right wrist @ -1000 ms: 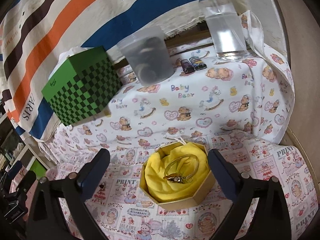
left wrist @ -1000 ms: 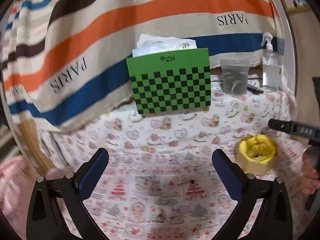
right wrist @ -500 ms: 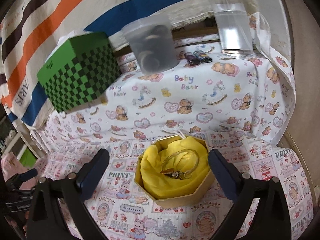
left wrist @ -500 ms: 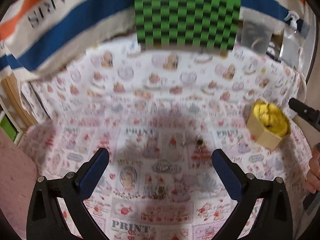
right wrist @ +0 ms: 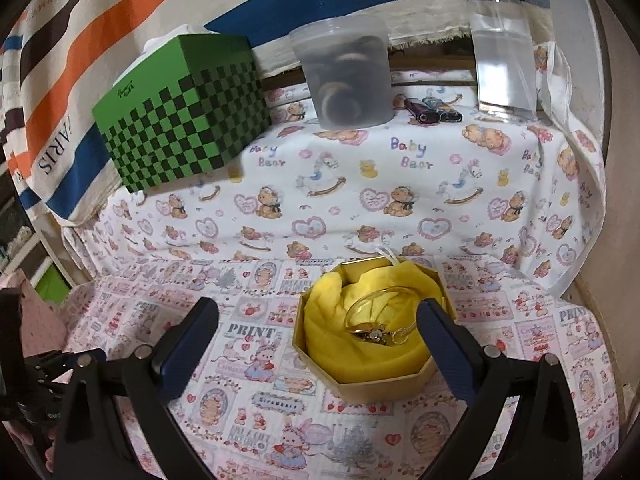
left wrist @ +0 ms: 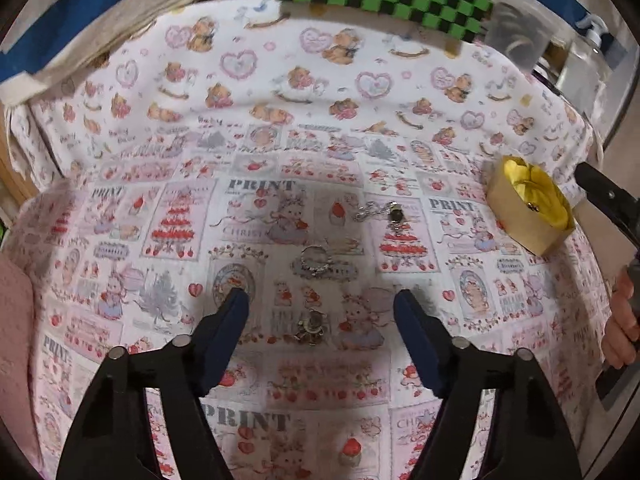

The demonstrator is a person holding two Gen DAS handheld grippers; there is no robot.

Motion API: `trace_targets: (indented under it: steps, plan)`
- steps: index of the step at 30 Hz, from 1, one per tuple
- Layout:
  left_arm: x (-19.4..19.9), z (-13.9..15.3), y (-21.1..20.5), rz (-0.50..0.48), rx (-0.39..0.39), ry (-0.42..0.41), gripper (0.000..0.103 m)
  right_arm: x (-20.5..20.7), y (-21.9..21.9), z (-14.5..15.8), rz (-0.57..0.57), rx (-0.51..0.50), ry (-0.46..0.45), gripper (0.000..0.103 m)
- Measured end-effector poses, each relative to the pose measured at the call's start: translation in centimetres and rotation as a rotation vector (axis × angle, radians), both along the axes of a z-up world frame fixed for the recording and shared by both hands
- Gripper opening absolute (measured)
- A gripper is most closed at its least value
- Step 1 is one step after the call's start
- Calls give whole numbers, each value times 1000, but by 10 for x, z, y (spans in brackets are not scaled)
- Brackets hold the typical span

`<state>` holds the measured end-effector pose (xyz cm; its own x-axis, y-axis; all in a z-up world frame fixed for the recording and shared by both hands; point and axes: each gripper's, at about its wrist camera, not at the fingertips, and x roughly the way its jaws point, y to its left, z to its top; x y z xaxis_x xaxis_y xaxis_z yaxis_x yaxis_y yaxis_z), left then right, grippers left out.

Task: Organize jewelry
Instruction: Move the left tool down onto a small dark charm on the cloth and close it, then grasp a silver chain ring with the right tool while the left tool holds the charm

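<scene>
Left gripper (left wrist: 320,304) fingers spread, empty, straddling small gold charm (left wrist: 309,326) on printed cloth (left wrist: 120,208). Right gripper (right wrist: 318,318) fingers spread, empty, beside gold octagonal box (right wrist: 384,386) holding bangle (right wrist: 378,312).

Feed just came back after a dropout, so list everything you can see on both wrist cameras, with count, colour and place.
Loose jewelry pieces: three, metallic, on the printed cloth ahead of the left gripper.
Gold box: one, octagonal, yellow-lined, front right.
Bangle: one, gold, inside the box.
Checkered box: one, green and black, back left.
Plastic cup: one, translucent, back centre.
Spray bottle: one, clear, back right.
Lighters: apparently two, dark, beside the cup.
Left gripper: open.
Right gripper: open.
</scene>
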<state>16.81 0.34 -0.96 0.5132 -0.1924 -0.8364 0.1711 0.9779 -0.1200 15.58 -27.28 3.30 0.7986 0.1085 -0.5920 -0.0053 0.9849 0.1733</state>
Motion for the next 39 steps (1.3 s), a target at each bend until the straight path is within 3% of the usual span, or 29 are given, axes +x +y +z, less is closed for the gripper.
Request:
trace_targets:
  steps: [2,8,11,18,25,35,39]
  plan:
    - [4,-5,3,6,-7,33,49,-2,2,1,-14,-21,-19,99]
    - [6,-14,0,2,37,38,44,1,2,-2,-5,-25,-4,99]
    - [6,-14,2,15,53,21,28,2,5,-5,-4,-40,4,99]
    - [3,-11,14,31,18,10,12,6,17,-15,13,-91,28,99]
    - [2,-7,23,30,-63,17,10,10,27,-25,36,-109,62,99]
    - [-6,12,35,68,-98,-72,10,3,39,-23,75,-121,50,99]
    - [2,8,44,80,-154,-31,10,1,49,-24,113,-114,50,99]
